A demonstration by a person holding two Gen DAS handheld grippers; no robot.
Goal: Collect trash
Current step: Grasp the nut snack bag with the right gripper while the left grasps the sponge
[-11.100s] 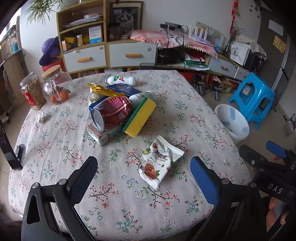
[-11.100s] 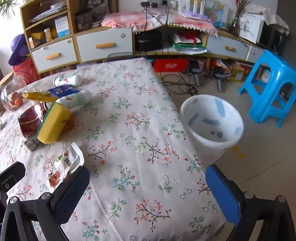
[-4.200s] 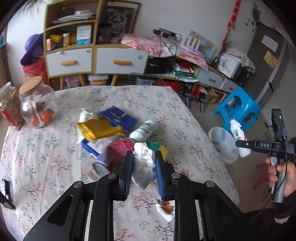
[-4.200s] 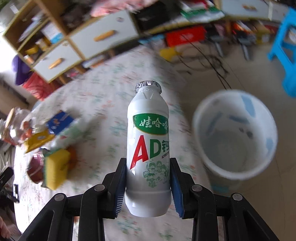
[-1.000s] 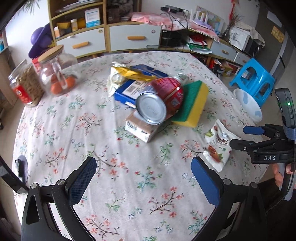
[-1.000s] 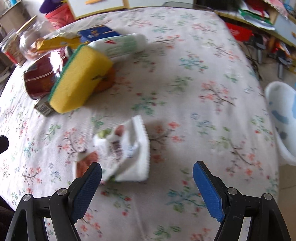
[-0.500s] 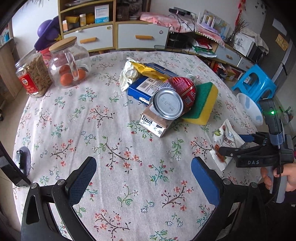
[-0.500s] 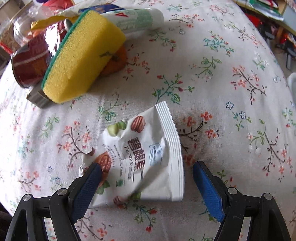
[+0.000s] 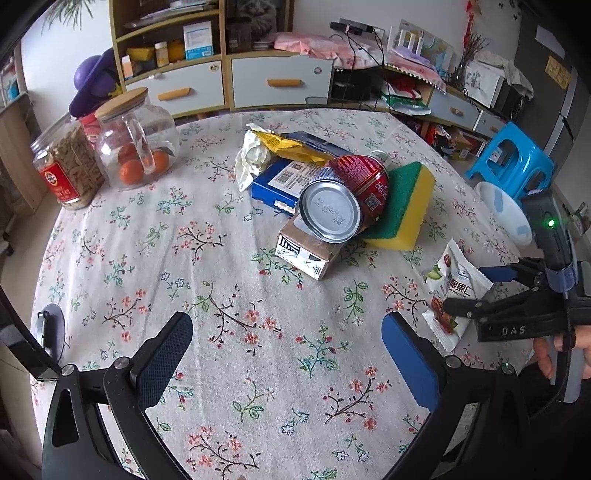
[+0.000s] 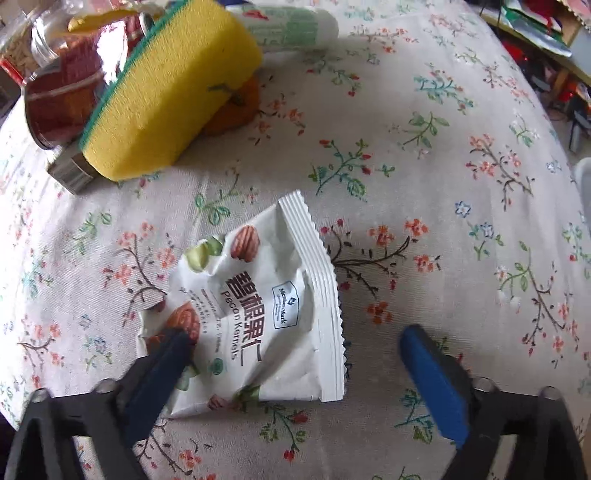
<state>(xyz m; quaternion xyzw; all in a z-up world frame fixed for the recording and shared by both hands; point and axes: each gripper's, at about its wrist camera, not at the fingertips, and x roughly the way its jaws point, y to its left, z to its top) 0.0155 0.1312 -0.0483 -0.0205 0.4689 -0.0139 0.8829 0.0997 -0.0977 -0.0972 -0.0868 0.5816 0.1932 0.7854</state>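
A white pecan snack packet point(image 10: 266, 302) lies flat on the flowered tablecloth point(image 10: 424, 147) near the table's edge. My right gripper point(image 10: 297, 336) is open and points down over it. Its left finger rests at the packet's lower left corner, and the blue right finger stands on cloth clear of the packet's sealed edge. From the left wrist view, the right gripper point(image 9: 467, 290) straddles the same packet point(image 9: 458, 284), with a hand on its handle. My left gripper point(image 9: 286, 325) is open above bare cloth, nothing between its fingers. The white bin point(image 9: 506, 210) stands on the floor beyond the table.
A pile sits mid-table: red can point(image 9: 343, 199), yellow-green sponge point(image 9: 402, 206), cardboard box point(image 9: 306, 254), blue box point(image 9: 280, 181), yellow wrapper point(image 9: 291, 146), crumpled tissue point(image 9: 251, 158). A white bottle point(image 10: 291, 26) and an orange point(image 10: 236, 107) lie behind the sponge. Two jars point(image 9: 136, 144) stand far left.
My right gripper has sunk closer onto the snack packet, its left finger now at the packet's corner. The jaws stay wide. The left gripper has hardly moved.
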